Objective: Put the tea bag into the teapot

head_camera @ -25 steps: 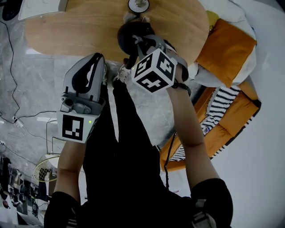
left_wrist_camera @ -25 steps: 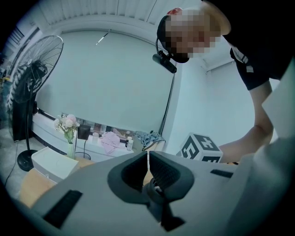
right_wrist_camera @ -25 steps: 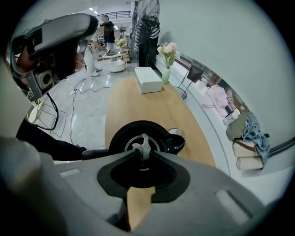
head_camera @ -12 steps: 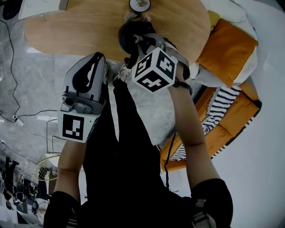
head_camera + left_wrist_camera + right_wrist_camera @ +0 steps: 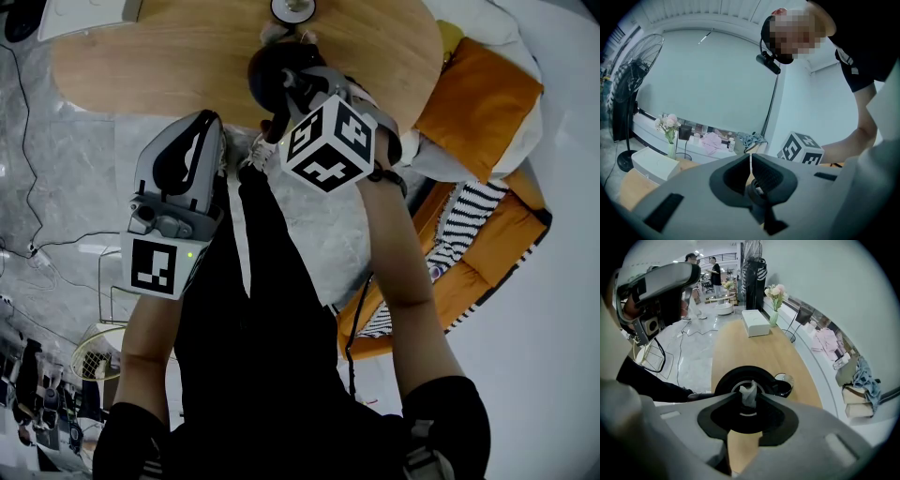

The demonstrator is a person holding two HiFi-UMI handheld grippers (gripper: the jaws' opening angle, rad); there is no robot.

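Observation:
The black round teapot (image 5: 725, 380) stands on the oval wooden table (image 5: 764, 352), open at the top; in the head view the teapot (image 5: 265, 67) lies just beyond my right hand. My right gripper (image 5: 749, 398) hangs straight over that opening. A crumpled white tea bag (image 5: 749, 392) stands between its fingertips, and they still touch it while the jaws are opening. In the head view the right gripper (image 5: 286, 94) shows mostly as its marker cube. My left gripper (image 5: 192, 150) is held off the table, pointing up toward the person, jaws together with nothing in them (image 5: 750, 165).
A small round cup (image 5: 786, 380) sits against the teapot's far side. Farther along the table stand a white box (image 5: 757, 323) and a vase of flowers (image 5: 774, 310). Orange cushions (image 5: 478, 103) lie right of the table; cables (image 5: 28, 141) run over the grey floor.
The right gripper with its cube has shifted very slightly over the teapot. The left gripper has not moved.

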